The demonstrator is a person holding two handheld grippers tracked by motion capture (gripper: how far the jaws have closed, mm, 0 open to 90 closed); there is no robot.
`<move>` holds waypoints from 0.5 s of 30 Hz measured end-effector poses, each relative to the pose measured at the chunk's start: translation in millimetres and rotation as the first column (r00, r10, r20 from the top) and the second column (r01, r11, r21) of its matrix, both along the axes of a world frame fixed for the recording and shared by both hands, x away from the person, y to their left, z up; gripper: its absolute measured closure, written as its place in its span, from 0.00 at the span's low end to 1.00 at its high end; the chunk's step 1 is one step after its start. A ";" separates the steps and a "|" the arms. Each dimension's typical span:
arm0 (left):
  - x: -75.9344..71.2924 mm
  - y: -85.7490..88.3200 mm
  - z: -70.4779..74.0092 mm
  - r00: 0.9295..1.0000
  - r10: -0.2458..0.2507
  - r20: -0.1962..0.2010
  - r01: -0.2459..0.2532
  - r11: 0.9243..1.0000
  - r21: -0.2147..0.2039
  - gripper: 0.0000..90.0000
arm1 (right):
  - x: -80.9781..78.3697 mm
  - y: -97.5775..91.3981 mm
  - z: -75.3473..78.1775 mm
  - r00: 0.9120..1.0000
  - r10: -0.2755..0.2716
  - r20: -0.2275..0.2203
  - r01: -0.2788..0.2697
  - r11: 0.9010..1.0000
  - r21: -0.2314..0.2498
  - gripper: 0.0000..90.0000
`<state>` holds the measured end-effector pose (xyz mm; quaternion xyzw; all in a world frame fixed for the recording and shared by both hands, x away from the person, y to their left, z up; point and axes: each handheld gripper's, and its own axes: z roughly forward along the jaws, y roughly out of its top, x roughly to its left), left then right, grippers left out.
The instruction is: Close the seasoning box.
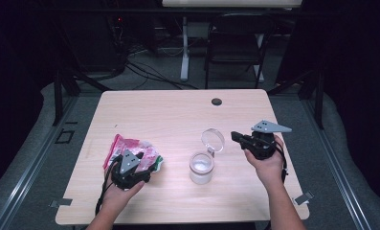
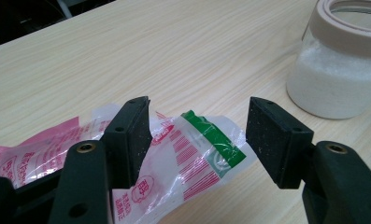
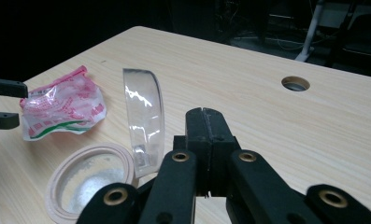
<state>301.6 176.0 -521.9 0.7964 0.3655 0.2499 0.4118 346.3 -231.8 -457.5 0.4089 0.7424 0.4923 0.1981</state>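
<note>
At the bench's near left, the left claw (image 2: 197, 140) stands apart astride a crumpled pink, white and green packet (image 2: 192, 149), its pads not pressing; the right claw (image 3: 205, 140) is closed together on nothing, just beside the jar's raised clear lid (image 3: 145, 116). The open jar (image 1: 201, 167) of white grains stands mid-bench (image 1: 178, 110), between both hands.

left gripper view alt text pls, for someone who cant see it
The left hand-held gripper holds its jaws open around the edge of a crumpled pink, white and green plastic bag on a wooden table. An open jar of white granules stands behind.
</note>
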 end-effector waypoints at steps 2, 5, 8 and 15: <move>-0.1 0.6 0.2 1.000 0.002 0.001 -0.002 1.000 0.002 0.45 | 0.7 -0.1 -1.6 1.000 -0.008 -0.001 0.008 1.000 -0.003 1.00; 0.2 1.2 0.1 1.000 0.003 -0.002 -0.003 1.000 0.004 0.45 | 1.7 -0.4 -3.2 1.000 -0.007 -0.008 0.006 1.000 -0.006 1.00; 0.3 1.4 -0.1 1.000 0.004 -0.003 -0.004 1.000 0.007 0.45 | 2.2 -0.8 -4.1 1.000 -0.008 -0.011 0.008 1.000 -0.005 1.00; 0.2 1.7 0.3 1.000 0.008 -0.001 -0.008 1.000 0.000 0.46 | 3.4 0.6 -6.6 1.000 -0.011 -0.017 0.011 1.000 -0.006 1.00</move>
